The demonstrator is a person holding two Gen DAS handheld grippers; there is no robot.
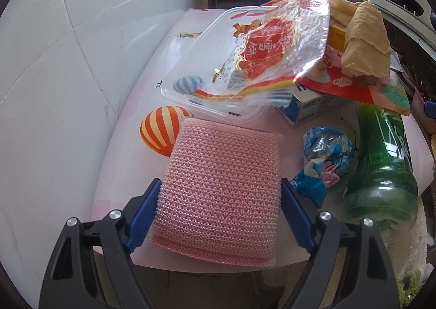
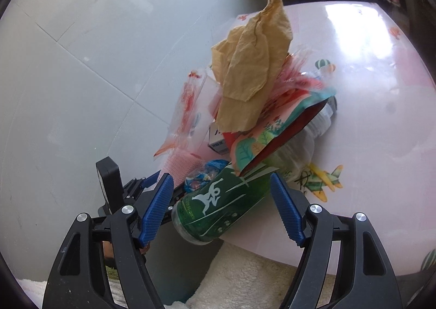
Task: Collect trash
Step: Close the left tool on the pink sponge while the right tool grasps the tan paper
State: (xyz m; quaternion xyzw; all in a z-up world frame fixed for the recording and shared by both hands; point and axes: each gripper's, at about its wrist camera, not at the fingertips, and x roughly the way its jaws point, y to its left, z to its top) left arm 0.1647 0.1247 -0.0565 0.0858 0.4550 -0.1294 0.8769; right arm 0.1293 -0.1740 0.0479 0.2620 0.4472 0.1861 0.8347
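Collection barely begun: left gripper point(image 1: 219, 216) fingers spread astride the pink scouring pad point(image 1: 222, 189), right gripper point(image 2: 222, 208) fingers spread around the green bottle point(image 2: 218, 205), remaining trash heaped on the worktop point(image 2: 368, 69).

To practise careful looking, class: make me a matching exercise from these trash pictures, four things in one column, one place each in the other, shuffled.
Things:
1. pink scrubbing pad
2. green bottle
3. brown crumpled paper
4. blue crumpled wrapper

Places:
A. top of the pile
B. between the left gripper's blue pads
C. on the table, beside the bottle
D. lying between the right gripper's pads

Pairs: 1-B, 2-D, 3-A, 4-C
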